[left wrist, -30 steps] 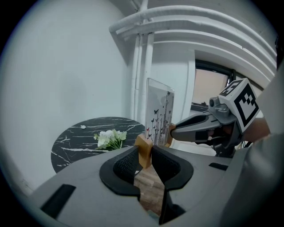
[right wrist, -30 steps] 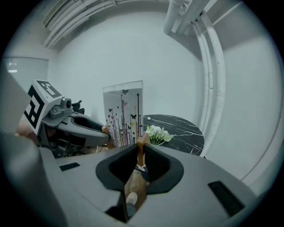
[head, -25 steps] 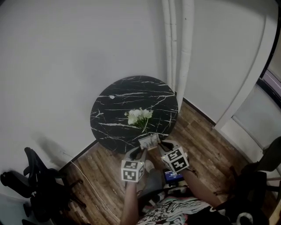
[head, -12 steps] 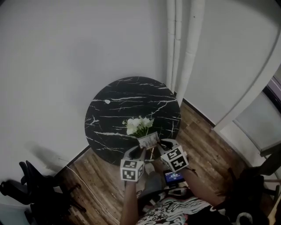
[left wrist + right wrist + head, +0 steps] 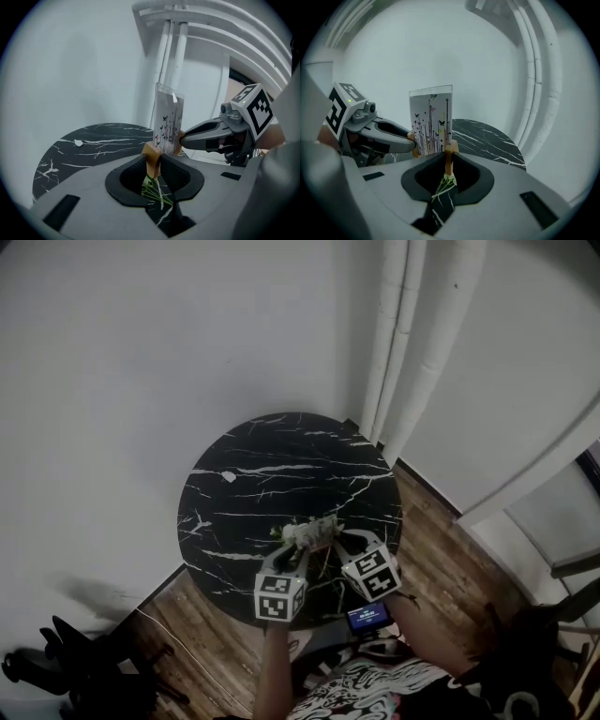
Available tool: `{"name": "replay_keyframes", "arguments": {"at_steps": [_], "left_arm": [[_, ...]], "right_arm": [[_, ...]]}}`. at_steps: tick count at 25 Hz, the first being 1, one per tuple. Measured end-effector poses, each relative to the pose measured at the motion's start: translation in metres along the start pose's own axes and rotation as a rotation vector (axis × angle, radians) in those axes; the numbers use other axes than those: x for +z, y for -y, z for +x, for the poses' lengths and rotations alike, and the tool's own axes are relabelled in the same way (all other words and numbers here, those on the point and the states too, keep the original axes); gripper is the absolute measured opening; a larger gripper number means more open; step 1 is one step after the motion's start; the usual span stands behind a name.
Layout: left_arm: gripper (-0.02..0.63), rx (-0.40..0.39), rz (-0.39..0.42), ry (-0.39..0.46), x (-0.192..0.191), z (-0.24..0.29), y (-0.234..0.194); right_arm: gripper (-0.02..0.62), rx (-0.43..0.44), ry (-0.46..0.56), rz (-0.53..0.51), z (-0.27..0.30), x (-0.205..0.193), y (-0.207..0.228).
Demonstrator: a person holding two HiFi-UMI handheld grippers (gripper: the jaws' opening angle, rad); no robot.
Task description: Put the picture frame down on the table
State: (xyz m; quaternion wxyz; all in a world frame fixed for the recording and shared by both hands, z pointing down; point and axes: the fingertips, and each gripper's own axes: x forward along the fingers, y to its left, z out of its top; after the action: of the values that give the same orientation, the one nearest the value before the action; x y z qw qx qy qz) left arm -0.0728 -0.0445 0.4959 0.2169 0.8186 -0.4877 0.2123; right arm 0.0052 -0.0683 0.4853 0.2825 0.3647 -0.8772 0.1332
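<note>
Clear picture frame (image 5: 168, 119) with a butterfly-and-stem print and small tan wooden feet is upright over the near edge of the round black white-veined marble table (image 5: 281, 465); whether it touches the top cannot be told. Left gripper (image 5: 152, 161) has its jaws closed tight on one wooden foot, and right gripper (image 5: 448, 161) is clamped on the foot at the other end. White flowers with green stems (image 5: 296, 533) lie on the table just under the frame.

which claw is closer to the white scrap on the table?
Left. The left claw holds one end of the picture frame at the near edge of the table, and the white scrap lies beyond it, leftward. The right claw grips the other end, farther off.
</note>
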Motion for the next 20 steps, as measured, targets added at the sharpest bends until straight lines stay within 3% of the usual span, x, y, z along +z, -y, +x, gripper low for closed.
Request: {"name": "replay_keyframes", "arguments": {"at_steps": [10,20], "left_arm": [[0.100,-0.009,-0.049,-0.028,0.010,0.043,-0.075],[0.100,-0.049,-0.065,-0.042,0.018,0.071,-0.097]], "right_arm": [[0.053,0.005,-0.050,-0.003,0.082,0.024,0.017],[0.052,-0.008,-0.079,0.026,0.109,0.033,0.031]]}}
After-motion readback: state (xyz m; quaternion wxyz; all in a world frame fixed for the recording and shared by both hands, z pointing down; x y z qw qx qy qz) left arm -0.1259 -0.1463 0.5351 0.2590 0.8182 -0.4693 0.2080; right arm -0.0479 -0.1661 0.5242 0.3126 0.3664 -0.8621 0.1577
